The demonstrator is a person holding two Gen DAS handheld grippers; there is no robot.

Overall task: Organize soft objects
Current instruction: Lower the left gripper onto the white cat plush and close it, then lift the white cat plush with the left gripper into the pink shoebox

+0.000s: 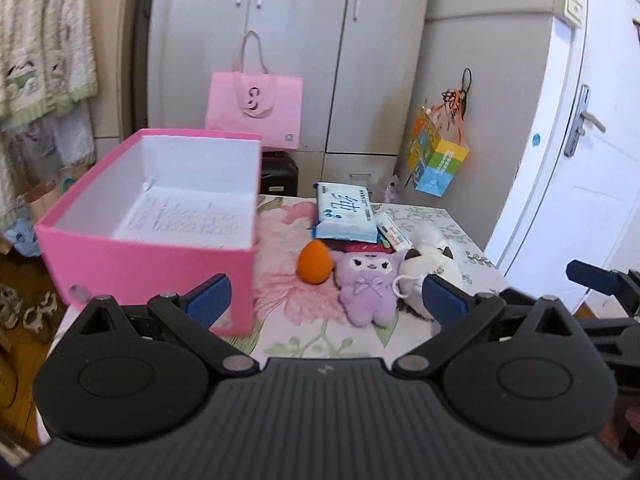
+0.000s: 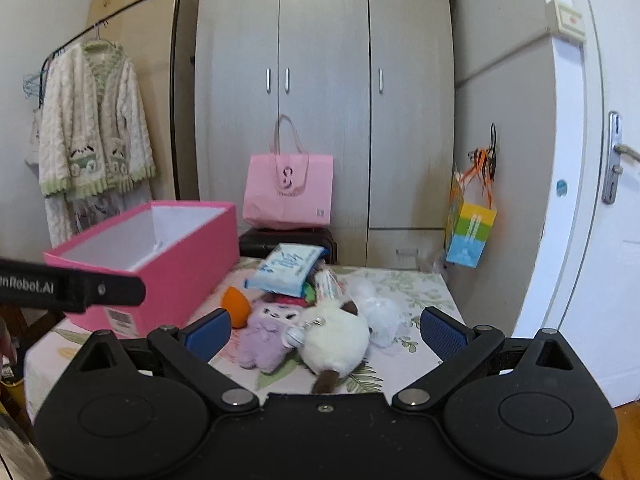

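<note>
An open pink box (image 1: 152, 264) (image 2: 172, 264) with a white inside stands on the left of a floral table. Right of it lie an orange egg-shaped sponge (image 1: 315, 262) (image 2: 237, 307), a purple plush (image 1: 367, 288) (image 2: 266, 338), a white cat plush (image 1: 430, 270) (image 2: 336, 344) and a blue tissue pack (image 1: 346, 216) (image 2: 290, 268). My left gripper (image 1: 326, 300) is open and empty, held above the table before the purple plush. My right gripper (image 2: 326, 330) is open and empty, with the white cat plush between its fingers' line of sight.
A small white tube (image 1: 394, 232) and a white fluffy item (image 2: 378, 312) lie by the plushes. A pink bag (image 2: 289, 188) sits on a black case by a grey wardrobe. A colourful bag (image 2: 470, 232) hangs at right. The left gripper's body (image 2: 72, 286) crosses the right view.
</note>
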